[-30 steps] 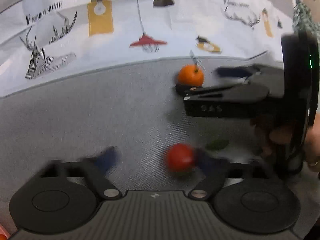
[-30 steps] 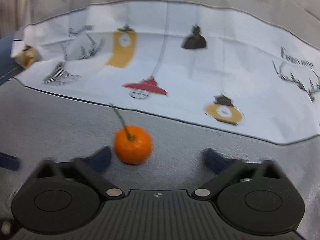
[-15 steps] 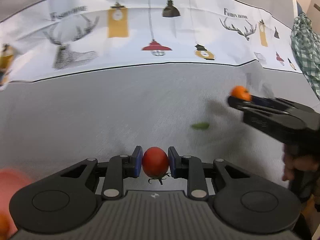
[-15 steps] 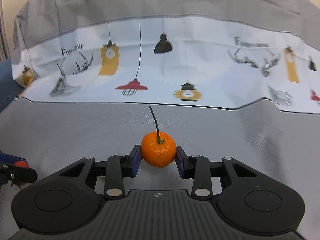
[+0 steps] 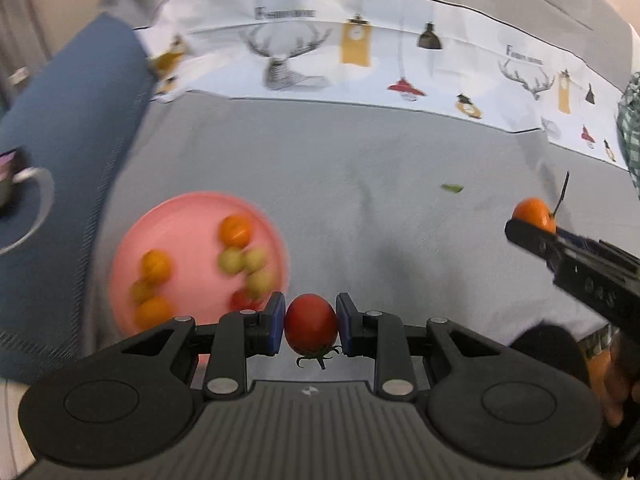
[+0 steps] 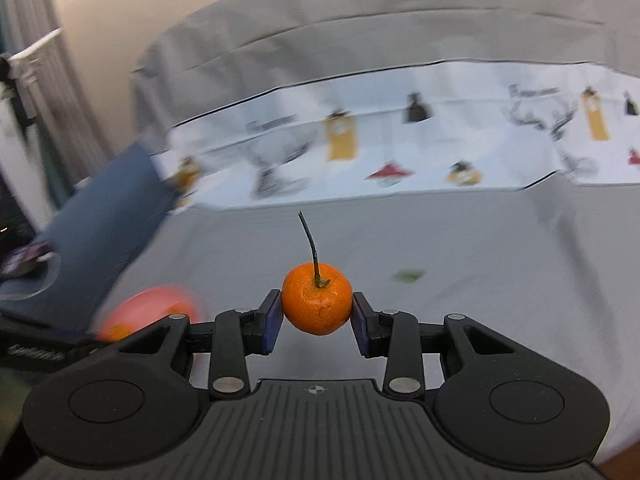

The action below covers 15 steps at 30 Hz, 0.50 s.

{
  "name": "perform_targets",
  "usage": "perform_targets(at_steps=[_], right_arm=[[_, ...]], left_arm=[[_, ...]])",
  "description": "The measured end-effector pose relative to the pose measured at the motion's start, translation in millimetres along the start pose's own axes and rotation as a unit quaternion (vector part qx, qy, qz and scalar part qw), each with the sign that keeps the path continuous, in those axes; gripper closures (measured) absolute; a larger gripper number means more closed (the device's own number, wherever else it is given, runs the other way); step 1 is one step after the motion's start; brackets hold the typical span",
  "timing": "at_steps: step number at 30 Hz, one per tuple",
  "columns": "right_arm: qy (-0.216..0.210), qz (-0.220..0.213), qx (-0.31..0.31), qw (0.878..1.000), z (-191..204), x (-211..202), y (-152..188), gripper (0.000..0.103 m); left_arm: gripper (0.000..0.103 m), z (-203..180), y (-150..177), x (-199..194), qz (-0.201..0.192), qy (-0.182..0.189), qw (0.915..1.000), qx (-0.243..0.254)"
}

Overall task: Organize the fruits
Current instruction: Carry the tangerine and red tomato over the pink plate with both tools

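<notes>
My left gripper (image 5: 311, 326) is shut on a red tomato (image 5: 311, 322) and holds it above the grey cloth, just right of a pink plate (image 5: 182, 222). The plate holds several small orange and green fruits. My right gripper (image 6: 316, 316) is shut on an orange tangerine (image 6: 317, 303) with a long stem. That tangerine also shows in the left wrist view (image 5: 534, 213) at the far right, clamped in the right gripper. The pink plate shows blurred in the right wrist view (image 6: 154, 306) at the lower left.
A grey tablecloth (image 5: 360, 184) with a white printed band (image 5: 360, 52) covers the table. A small green leaf (image 5: 452, 188) lies on the cloth. A dark blue cushion (image 5: 68, 128) with a cup (image 5: 24, 196) on it lies to the left.
Both grippers closed on their fruits, lifted them and swung left. The pink plate has come into both views.
</notes>
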State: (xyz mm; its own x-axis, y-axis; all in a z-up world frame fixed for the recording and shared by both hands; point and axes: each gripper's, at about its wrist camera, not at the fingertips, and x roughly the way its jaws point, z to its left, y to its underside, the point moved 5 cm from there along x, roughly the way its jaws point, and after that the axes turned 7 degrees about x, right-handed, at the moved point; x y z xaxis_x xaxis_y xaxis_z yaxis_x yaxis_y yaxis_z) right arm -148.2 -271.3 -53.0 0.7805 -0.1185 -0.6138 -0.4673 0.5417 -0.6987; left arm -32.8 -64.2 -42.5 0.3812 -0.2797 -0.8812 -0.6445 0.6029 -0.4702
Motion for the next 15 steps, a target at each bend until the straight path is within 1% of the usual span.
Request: perform_targets(at_steps=[5,9,12,15], right_arm=[[-0.034,0.020,-0.024,0.999,57,-34,31,0.065],[-0.051,0.028,-0.074,0.996,96,-58,57,0.065],[-0.056,0.031,-0.104,0.993,113,-72,73,0.065],[-0.057,0.027,-0.121,0.991,123,-84,80,0.065]], left_arm=[[0.073,29,41,-44,-0.012,-0.019,0.9995,-0.022],[0.073,43,68,-68,-0.017,-0.022,0.9988,-0.041],[0.073,50,85,-80,-0.018,-0.022,0.9982,-0.052],[0.073,56,96,-92,-0.028,-0.023,0.9974,-0.062]])
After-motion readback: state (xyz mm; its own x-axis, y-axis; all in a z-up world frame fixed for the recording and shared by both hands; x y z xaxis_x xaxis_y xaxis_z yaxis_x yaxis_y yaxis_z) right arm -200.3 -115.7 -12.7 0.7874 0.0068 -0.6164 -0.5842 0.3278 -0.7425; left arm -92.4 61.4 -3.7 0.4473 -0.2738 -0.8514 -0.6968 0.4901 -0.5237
